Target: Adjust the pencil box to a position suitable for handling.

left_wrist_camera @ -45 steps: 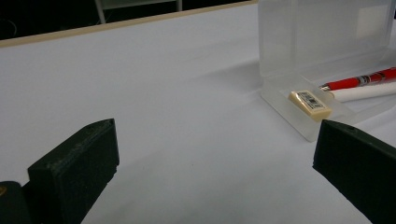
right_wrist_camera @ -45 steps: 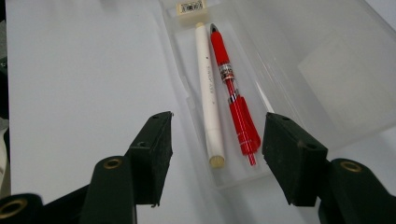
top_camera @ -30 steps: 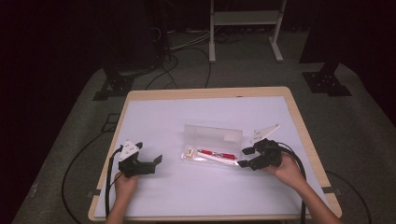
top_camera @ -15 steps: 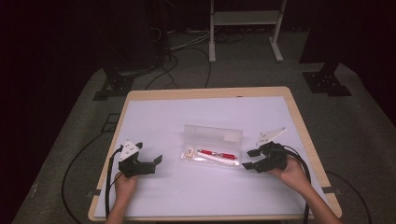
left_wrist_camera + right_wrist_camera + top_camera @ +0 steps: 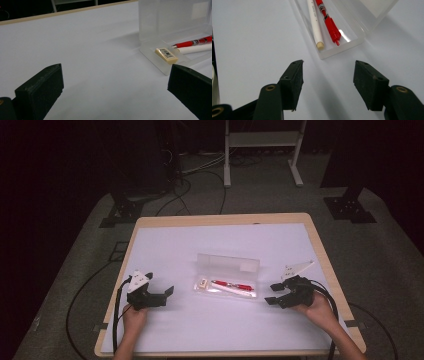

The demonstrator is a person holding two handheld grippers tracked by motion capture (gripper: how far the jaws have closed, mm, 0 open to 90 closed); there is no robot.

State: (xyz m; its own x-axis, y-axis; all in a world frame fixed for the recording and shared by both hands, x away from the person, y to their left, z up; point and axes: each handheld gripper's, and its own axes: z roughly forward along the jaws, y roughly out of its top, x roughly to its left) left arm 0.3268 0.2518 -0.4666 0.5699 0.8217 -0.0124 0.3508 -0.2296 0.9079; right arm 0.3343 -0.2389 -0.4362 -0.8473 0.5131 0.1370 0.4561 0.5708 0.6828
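A clear plastic pencil case point(image 5: 227, 276) lies open in the middle of the white table top, its lid standing up behind the tray. In the tray lie a red pen point(image 5: 231, 285) point(image 5: 328, 20) point(image 5: 193, 42), a white pen point(image 5: 234, 291) point(image 5: 314, 22) and a small cream eraser point(image 5: 202, 283) point(image 5: 166, 54). My left gripper point(image 5: 169, 294) point(image 5: 112, 95) rests on the table left of the case, open and empty. My right gripper point(image 5: 272, 292) point(image 5: 328, 80) sits just right of the case's end, open, with nothing between its jaws.
The white table top point(image 5: 165, 250) has a wooden edge point(image 5: 220, 219). Black cables trail from both grippers off the front edge. On the dark floor behind stand a white frame point(image 5: 260, 142) and black stand feet point(image 5: 350, 207).
My right gripper has drawn back to the right and down, away from the case's end. The left gripper has stayed where it was.
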